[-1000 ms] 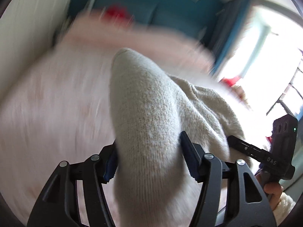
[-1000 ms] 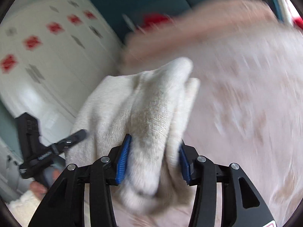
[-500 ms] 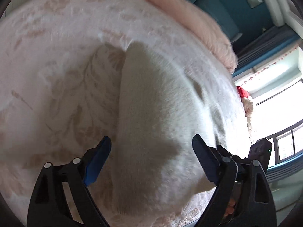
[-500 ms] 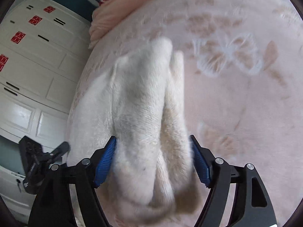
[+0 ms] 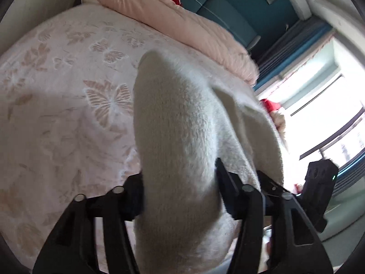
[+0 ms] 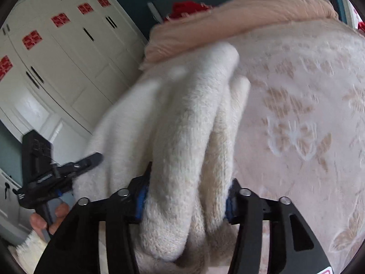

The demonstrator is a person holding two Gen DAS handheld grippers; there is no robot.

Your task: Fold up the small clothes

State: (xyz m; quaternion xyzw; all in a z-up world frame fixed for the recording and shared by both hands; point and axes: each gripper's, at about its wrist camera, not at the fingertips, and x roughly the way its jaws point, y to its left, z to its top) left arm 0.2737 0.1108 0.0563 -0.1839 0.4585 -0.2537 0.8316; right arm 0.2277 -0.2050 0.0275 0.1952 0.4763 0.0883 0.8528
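Since half a second ago both tongs, left (image 5: 180, 182) and right (image 6: 187, 189), are closing back onto the cream knit (image 5: 182, 125) mid-fold above the bed (image 5: 68, 137), so next it probably wants laying flat.

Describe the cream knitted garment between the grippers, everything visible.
The cream garment is a fuzzy, soft-looking knit bunched into thick folds above the pink butterfly-patterned bedspread. One fold runs between the closing jaws of the left gripper, another between those of the right gripper, whose blue pads touch it. Its lower edge is hidden.
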